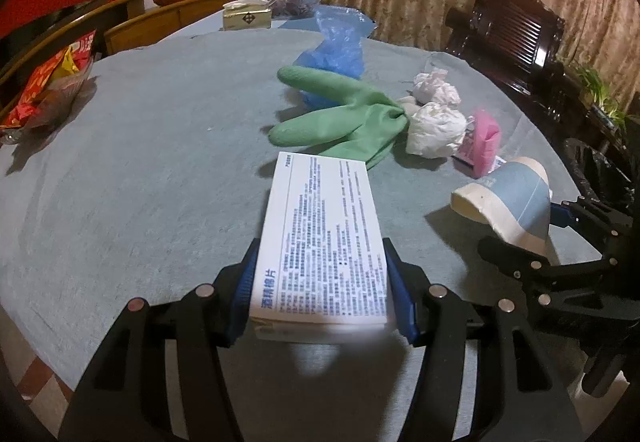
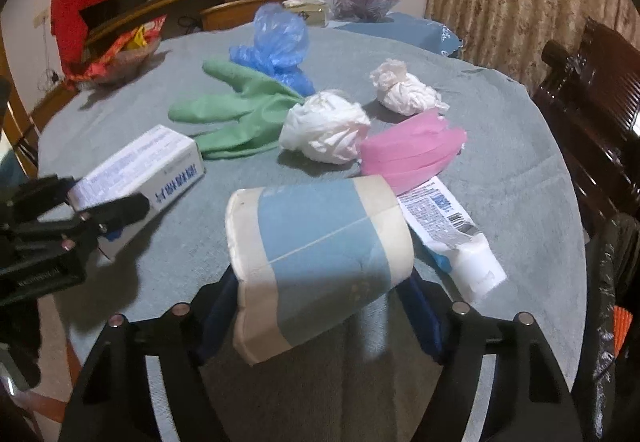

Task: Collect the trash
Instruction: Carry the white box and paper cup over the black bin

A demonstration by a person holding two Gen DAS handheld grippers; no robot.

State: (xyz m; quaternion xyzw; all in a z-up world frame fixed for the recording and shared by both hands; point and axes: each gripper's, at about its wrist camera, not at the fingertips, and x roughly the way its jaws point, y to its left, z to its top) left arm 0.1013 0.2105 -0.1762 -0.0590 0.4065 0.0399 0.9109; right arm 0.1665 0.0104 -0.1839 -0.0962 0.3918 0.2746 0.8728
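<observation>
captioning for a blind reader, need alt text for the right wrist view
The right gripper grips a blue-and-cream paper cup above a grey-clothed table littered with a green rubber glove, white tissue wads and a pink packet.

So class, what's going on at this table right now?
A person is clearing trash with two tools. The left hand-held gripper is shut on a white printed box, and the right hand-held gripper is shut on a blue and cream paper cup. Lying on the grey table are a green glove, crumpled tissues, a blue bag and a squeezed tube.
</observation>
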